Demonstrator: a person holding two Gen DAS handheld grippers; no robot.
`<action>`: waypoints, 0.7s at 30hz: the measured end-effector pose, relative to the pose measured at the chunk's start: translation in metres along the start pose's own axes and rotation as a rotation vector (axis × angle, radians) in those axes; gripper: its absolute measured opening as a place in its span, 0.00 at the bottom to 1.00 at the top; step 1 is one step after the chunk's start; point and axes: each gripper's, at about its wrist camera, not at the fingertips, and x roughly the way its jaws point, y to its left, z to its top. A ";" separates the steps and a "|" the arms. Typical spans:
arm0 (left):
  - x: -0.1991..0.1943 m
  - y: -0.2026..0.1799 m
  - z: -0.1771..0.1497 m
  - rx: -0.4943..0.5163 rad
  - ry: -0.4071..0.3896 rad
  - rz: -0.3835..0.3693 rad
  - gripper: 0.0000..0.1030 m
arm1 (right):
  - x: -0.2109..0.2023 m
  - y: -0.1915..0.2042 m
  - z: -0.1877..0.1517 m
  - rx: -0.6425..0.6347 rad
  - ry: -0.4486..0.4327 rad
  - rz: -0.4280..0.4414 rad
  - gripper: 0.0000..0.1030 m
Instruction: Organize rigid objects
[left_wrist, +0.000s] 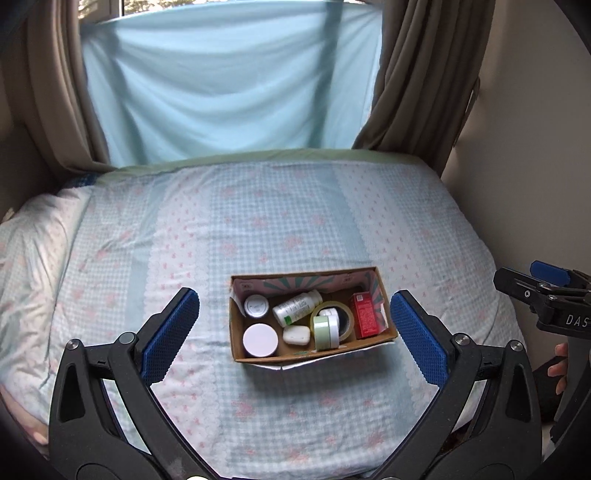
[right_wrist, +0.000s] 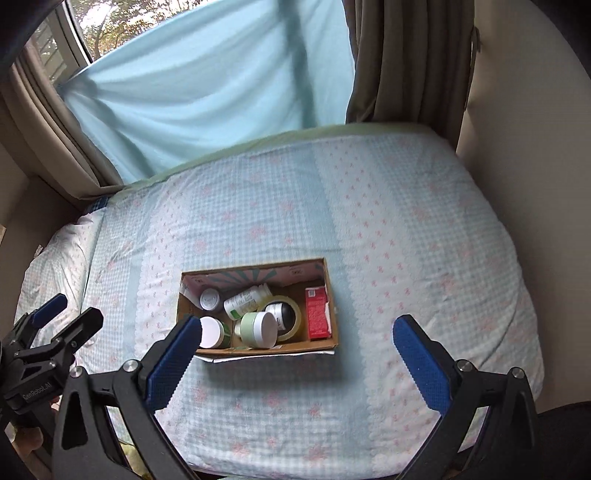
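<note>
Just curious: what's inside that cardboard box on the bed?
The box holds a red carton, tape roll, lying white bottle, green jar, two white-lidded jars and a small white case. Anything beneath them is hidden.

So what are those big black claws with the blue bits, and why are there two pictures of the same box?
Those claws are grabbing tools. A person holds one in each hand, and each has a tiny camera looking out between its two fingers. One picture comes from the left tool, the other from the right tool. That is why you see the same cardboard box twice, from slightly different sides. The blue bits are grippy pads. Both tools are open and hold nothing. The box sits on a bed with a checked sheet. Inside it are a white bottle lying down, a red carton, a roll of tape and some small jars, like a white-lidded jar.
</note>
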 end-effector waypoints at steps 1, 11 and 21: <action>-0.016 -0.006 0.001 -0.002 -0.037 0.005 1.00 | -0.015 -0.001 0.000 -0.018 -0.033 -0.008 1.00; -0.118 -0.060 -0.009 -0.009 -0.288 0.106 1.00 | -0.125 -0.032 -0.014 -0.079 -0.276 -0.016 1.00; -0.147 -0.105 -0.031 0.012 -0.361 0.108 1.00 | -0.166 -0.054 -0.038 -0.104 -0.414 -0.069 1.00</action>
